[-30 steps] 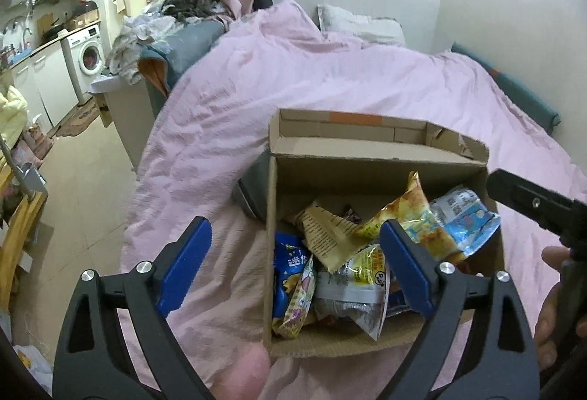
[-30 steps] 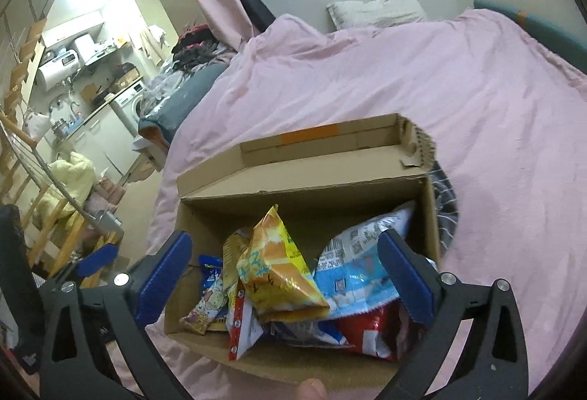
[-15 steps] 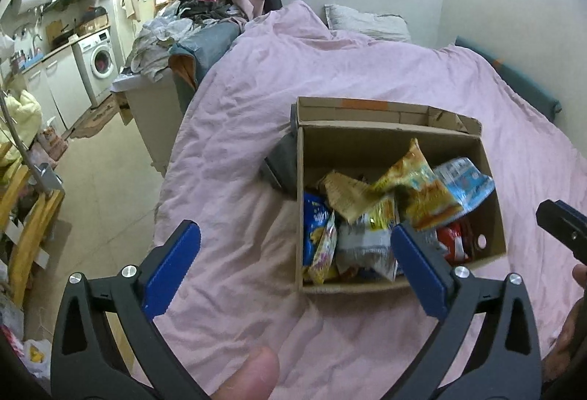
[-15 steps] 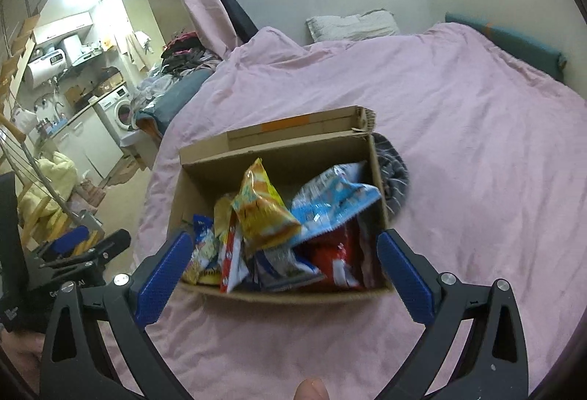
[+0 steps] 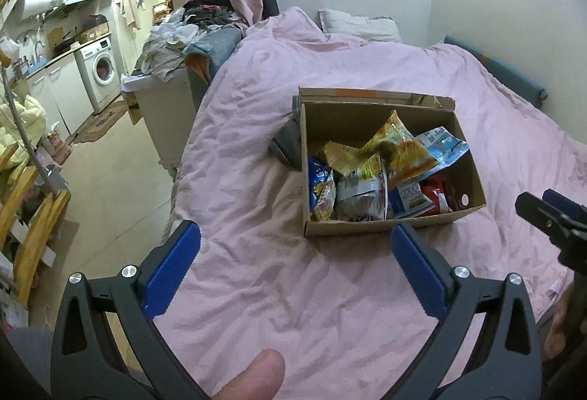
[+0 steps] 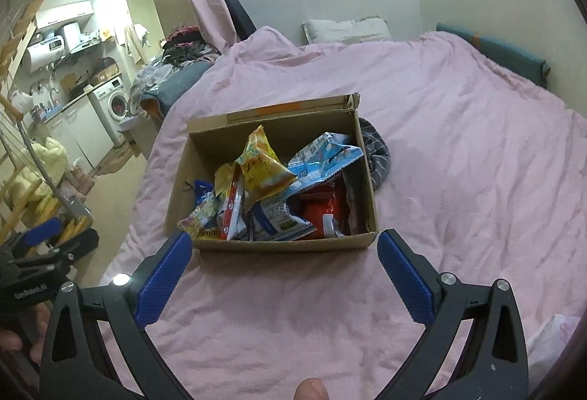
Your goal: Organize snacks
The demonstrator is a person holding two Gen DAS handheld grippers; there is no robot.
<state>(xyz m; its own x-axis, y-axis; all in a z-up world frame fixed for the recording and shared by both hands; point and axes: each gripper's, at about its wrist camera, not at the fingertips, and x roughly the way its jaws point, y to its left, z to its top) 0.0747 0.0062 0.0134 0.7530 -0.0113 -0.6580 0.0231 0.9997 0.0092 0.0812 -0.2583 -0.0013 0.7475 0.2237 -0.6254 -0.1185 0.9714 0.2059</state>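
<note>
right wrist view: snack box (image 6: pixel 279 241) lies just beyond the wide-open, empty fingers (image 6: pixel 165 275) (left gripper (image 5: pixel 295 260) likewise).

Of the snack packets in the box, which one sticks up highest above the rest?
The yellow-orange packet, standing on end mid-box with its crimped top pointing up. The light blue packet beside it lies slanted, and the red packet sits low underneath.

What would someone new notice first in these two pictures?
The open cardboard box in the middle of the pink bed, crammed with bright snack bags, a yellow bag sticking up highest. Next, both grippers, left and right, empty with jaws wide, on the near side of the box.
</note>
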